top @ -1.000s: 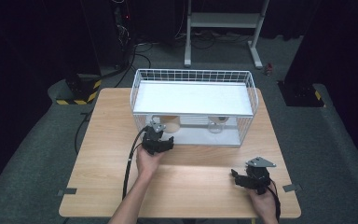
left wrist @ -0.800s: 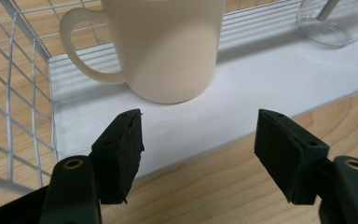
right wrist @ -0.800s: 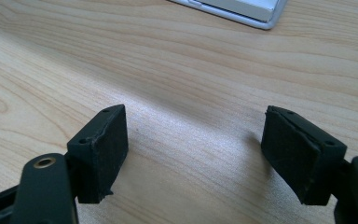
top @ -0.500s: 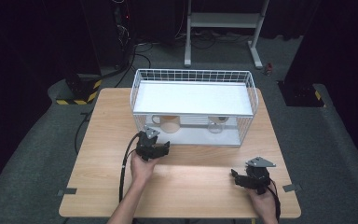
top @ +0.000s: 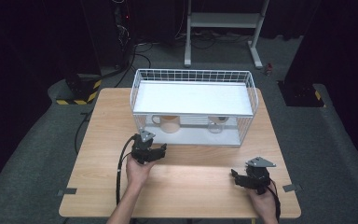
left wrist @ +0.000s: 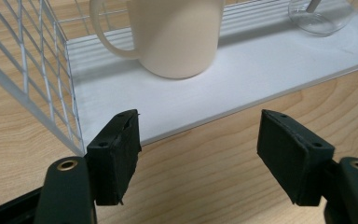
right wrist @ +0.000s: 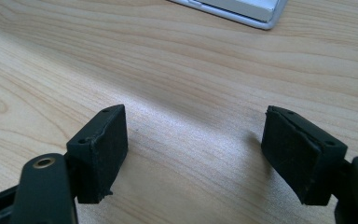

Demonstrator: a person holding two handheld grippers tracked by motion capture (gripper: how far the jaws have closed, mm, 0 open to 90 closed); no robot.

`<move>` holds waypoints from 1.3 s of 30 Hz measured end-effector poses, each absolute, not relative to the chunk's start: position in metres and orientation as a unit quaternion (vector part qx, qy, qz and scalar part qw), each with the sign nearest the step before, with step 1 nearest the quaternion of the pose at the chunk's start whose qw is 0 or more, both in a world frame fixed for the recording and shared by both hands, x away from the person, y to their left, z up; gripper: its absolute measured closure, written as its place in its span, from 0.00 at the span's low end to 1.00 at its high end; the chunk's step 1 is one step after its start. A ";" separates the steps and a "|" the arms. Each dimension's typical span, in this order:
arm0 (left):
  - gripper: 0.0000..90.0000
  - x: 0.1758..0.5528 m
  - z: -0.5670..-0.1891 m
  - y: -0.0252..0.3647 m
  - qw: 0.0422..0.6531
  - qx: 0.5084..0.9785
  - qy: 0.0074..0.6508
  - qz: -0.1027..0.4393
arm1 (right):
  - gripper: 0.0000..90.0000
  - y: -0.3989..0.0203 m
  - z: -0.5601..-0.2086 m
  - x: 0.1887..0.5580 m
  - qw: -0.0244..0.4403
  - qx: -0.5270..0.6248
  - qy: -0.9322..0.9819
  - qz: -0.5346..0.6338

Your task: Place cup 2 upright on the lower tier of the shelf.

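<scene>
Left hand-held gripper (top: 161, 150): just in front of the wire rack's open side, jaws apart and just been opening, nothing between them.
Right hand-held gripper (top: 235, 176): low over the bare table near its front right corner, jaws apart, nothing between them.
Mug (left wrist: 177, 35): cream, upright on the rack's white lower shelf, handle to the left in the left gripper view, apart from the left jaws.
Glass (left wrist: 319, 16): clear, on the same shelf, well apart from the mug.
Wire rack (top: 137, 100): white, at the far middle of the table (top: 98, 154).

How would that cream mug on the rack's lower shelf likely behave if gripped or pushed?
The cream mug looks rigid and glazed, so the pads may slip. Its wide flat base suggests it would slide on the smooth white shelf rather than tip. It is probably ceramic, so breakable.
</scene>
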State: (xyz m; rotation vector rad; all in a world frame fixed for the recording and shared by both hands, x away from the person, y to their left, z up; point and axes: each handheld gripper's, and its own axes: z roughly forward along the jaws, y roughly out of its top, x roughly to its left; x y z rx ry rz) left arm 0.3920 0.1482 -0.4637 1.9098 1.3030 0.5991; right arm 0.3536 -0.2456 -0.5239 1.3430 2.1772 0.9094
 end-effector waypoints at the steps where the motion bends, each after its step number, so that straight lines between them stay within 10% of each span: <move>1: 0.34 0.390 -0.464 0.149 0.367 0.745 0.506 0.234 | 0.25 -0.246 -0.524 0.354 0.212 0.483 0.784 0.327; 39: 0.28 0.341 -0.528 0.184 0.325 0.736 0.541 0.247 | 0.25 -0.246 -0.524 0.354 0.212 0.482 0.785 0.327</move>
